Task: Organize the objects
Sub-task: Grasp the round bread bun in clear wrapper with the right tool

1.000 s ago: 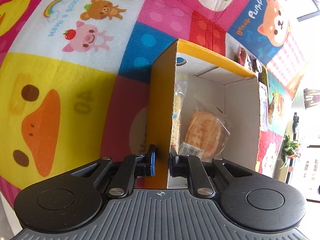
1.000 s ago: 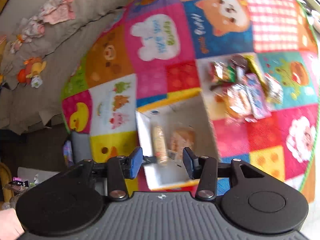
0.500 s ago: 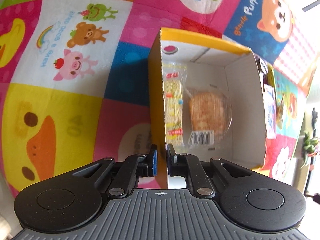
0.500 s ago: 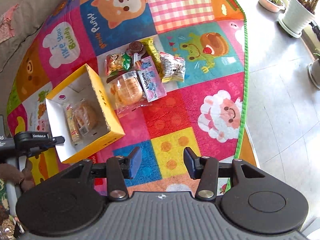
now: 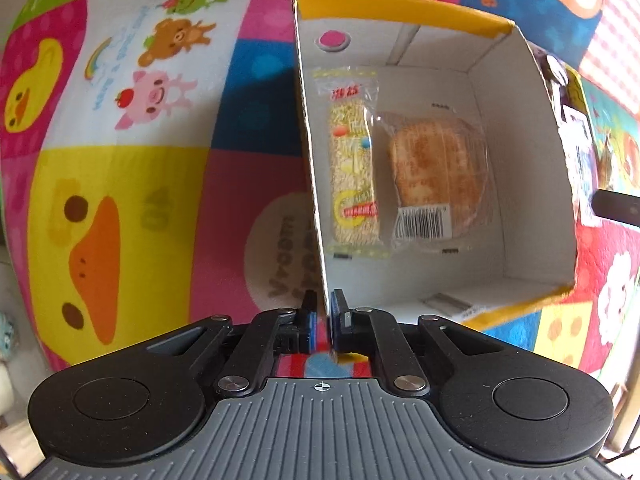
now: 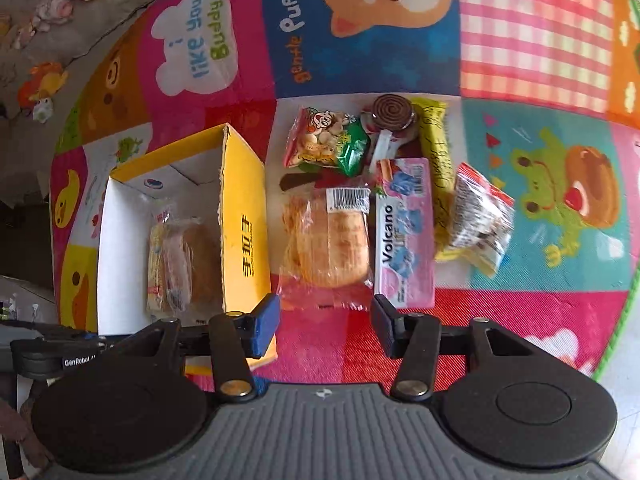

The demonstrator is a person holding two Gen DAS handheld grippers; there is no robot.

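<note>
**Ana:** The left gripper [image 5: 323, 322] was clamped on the near wall of the yellow box [image 5: 400, 8], one pad on either side of the cardboard edge, steadying it on the play mat [image 5: 120, 200].

**Ben:** And the box was partly filled. A long noodle-snack packet [image 5: 352, 160] lay along the left wall, with a wrapped bun [image 5: 438, 168] just beside it, the two touching.

**Ana:** Over to the right gripper [image 6: 324, 320]: it hung with jaws spread wide and nothing between them, above the mat just short of the loose pile.

**Ben:** Directly ahead of it sat a second wrapped bread [image 6: 328, 244], lying right beside the box's outer yellow side. Next to that was the pink Volcano pack [image 6: 406, 236], then a yellow bar [image 6: 436, 160], a crinkly red-and-white packet [image 6: 480, 216], a green-and-red snack bag [image 6: 324, 142] and a round swirl lollipop [image 6: 391, 112] at the far end.

**Ana:** So I judged this the reach step, box held, free hand lining up the next item.

**Ben:** Agreed. The next move probably called for dropping onto that bread, closing gently on its soft wrapper, then lifting over the wall.

**Ana:** The open floor inside was on the right half, so that looked the place to set it.
</note>
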